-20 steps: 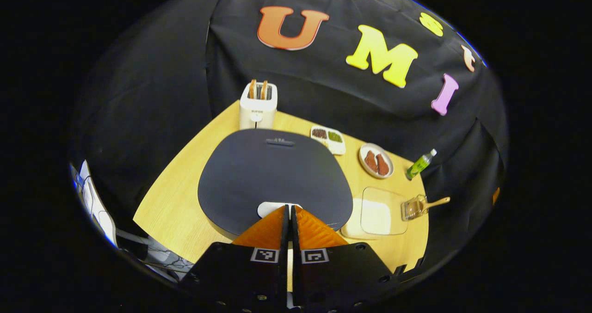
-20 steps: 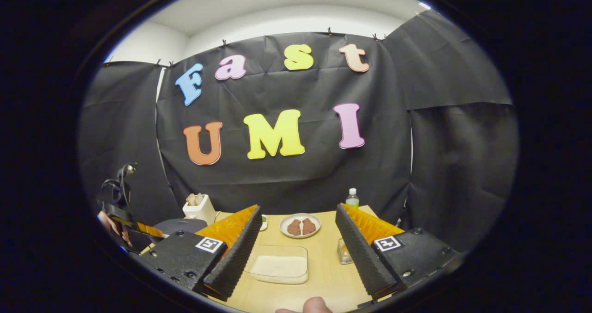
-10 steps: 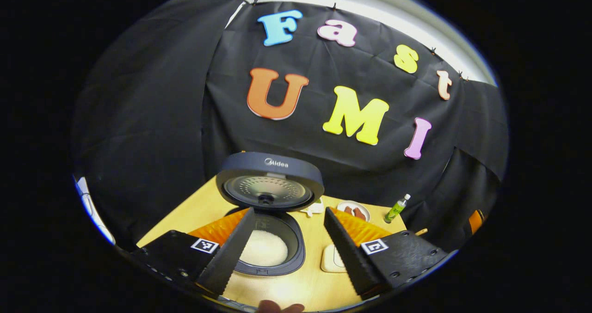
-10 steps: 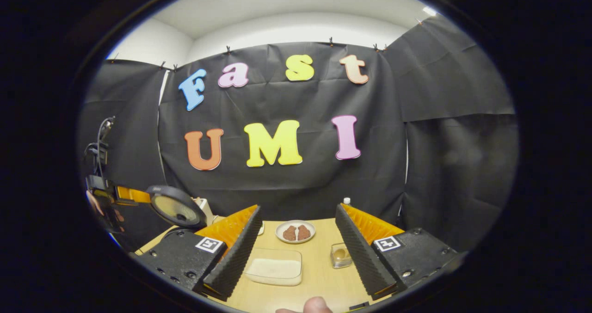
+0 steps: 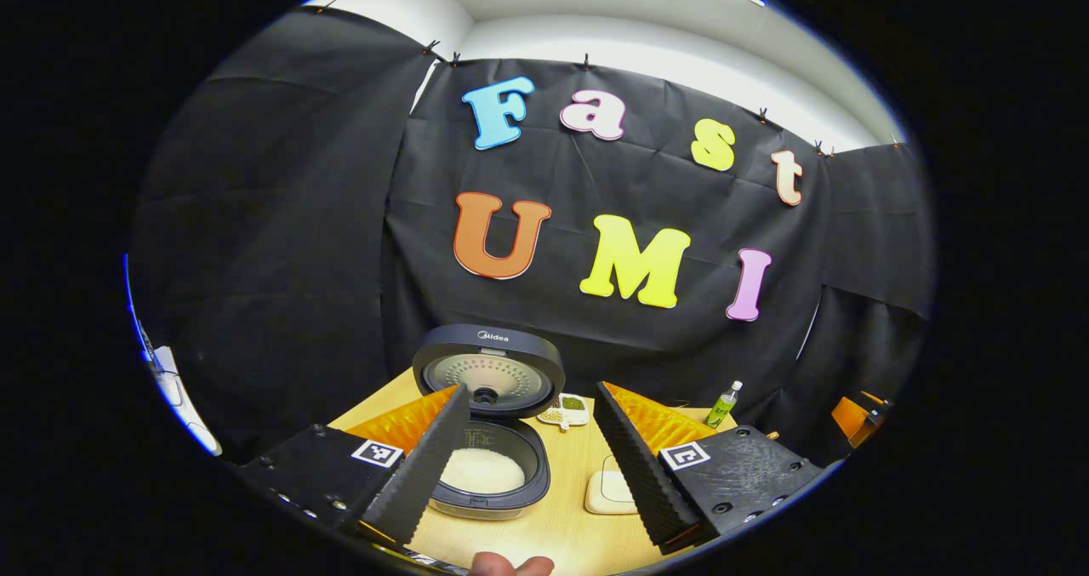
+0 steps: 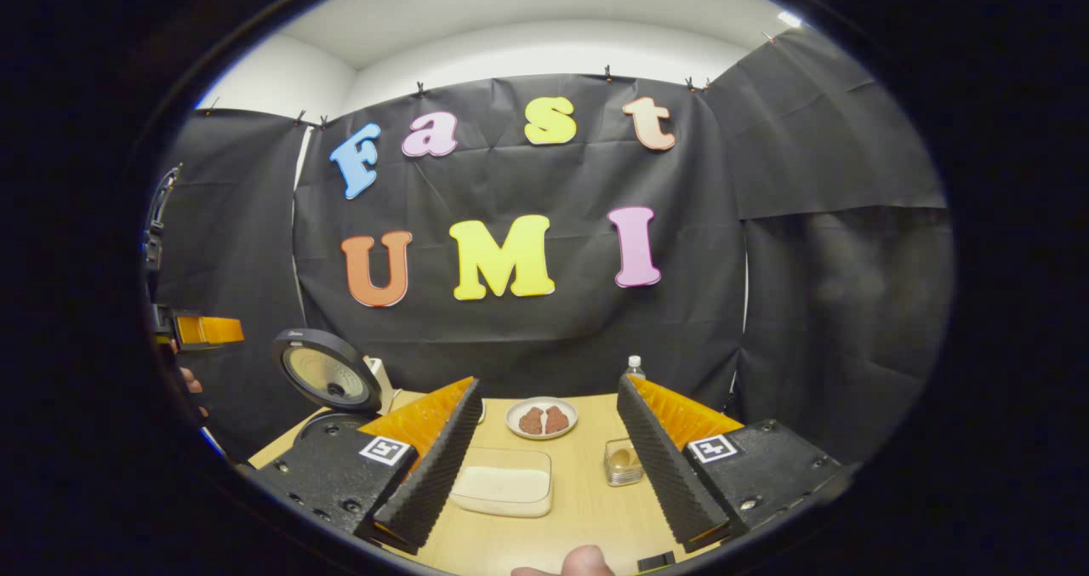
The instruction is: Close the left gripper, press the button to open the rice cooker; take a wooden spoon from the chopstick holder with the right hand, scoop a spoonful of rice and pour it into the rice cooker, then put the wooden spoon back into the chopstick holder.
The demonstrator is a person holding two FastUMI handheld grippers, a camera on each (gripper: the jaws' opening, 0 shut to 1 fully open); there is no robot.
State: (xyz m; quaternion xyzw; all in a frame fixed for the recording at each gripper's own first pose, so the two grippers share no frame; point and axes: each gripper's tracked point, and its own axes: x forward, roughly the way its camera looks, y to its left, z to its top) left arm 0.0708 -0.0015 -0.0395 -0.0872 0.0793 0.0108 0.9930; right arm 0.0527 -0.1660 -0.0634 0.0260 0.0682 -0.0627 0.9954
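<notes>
On the tabletop (image 6: 587, 508) the cooker (image 5: 489, 474) gapes; right claw (image 6: 544, 465), spread — like the left claw (image 5: 527, 465) — should descend squarely over the holder (image 6: 624, 463) — pinch the spoon's shaft.

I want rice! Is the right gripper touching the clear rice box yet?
Apart. The right gripper view shows the right gripper open above the clear rectangular rice box, bare wooden table beneath.

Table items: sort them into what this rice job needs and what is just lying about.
Needed: rice cooker, open; tray of rice; chopstick holder with the wooden spoon.

Lying about: toaster, plate of meat, green bottle, divided snack dish.
</notes>
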